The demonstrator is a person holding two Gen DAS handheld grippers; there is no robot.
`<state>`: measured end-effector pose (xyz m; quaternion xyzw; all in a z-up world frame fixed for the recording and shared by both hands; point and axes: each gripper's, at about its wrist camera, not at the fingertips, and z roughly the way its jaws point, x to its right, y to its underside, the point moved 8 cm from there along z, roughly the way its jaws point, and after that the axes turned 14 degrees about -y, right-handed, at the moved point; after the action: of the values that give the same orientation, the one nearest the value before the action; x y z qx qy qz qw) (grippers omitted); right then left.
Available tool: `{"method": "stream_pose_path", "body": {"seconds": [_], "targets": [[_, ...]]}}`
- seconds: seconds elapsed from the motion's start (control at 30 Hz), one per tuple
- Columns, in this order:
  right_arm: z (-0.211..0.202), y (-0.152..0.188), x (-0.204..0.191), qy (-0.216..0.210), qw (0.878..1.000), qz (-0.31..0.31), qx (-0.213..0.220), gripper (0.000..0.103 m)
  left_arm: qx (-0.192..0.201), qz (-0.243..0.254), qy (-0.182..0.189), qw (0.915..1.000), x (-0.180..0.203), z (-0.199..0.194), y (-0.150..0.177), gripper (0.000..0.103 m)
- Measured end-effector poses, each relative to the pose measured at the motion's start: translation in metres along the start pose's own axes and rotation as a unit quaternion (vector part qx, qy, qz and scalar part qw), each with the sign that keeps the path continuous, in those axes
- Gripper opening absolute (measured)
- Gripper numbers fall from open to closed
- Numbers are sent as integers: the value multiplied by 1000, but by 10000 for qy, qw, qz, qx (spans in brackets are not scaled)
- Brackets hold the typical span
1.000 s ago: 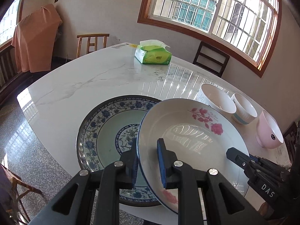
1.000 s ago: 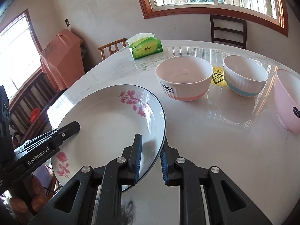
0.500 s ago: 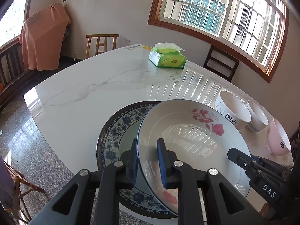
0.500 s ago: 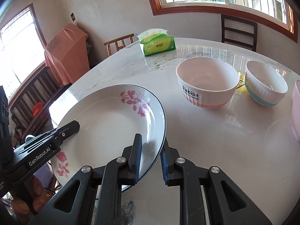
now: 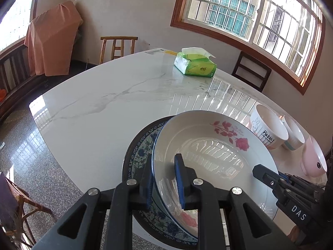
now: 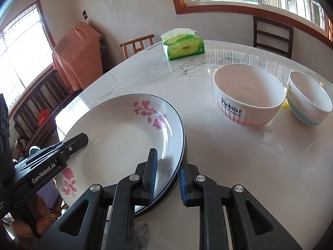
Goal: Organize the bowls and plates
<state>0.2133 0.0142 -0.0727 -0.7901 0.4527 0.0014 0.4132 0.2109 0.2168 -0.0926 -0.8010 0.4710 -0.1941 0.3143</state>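
A white plate with pink roses (image 5: 210, 152) sits over a blue-patterned plate (image 5: 139, 154) near the table's front edge. My left gripper (image 5: 164, 183) straddles the white plate's left rim, with its jaws a little wider than the rim. My right gripper (image 6: 166, 177) straddles the same white plate's (image 6: 124, 137) right rim, its jaws also apart around it. A white Rabbit bowl (image 6: 249, 95), a blue-banded bowl (image 6: 310, 102) and a pink bowl (image 5: 314, 158) stand to the right.
A green tissue pack (image 5: 195, 64) lies at the far side of the marble table (image 5: 100, 112). Wooden chairs (image 5: 116, 45) stand around the table. The table's left edge drops to a polished floor (image 5: 22, 154).
The white plate has come down and left onto the blue-patterned plate. Both grippers' jaws have widened around its rim. The bowls now sit farther right in both views.
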Motion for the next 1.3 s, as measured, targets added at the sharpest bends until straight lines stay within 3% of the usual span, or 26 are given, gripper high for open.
{"method": "stream_pose_path", "body": {"seconds": [0.93, 1.23, 1.3], "targets": [[20, 3, -10, 5, 9993, -371, -25, 19, -187, -81, -126, 9997, -15, 15, 7, 19], [22, 4, -16, 213, 9960, -855, 152, 25, 277, 72, -386, 9988, -14, 3, 1, 19], [22, 4, -19, 165, 9956, -915, 134, 33, 314, 63, -448, 9985, -17, 2, 2, 19]]}}
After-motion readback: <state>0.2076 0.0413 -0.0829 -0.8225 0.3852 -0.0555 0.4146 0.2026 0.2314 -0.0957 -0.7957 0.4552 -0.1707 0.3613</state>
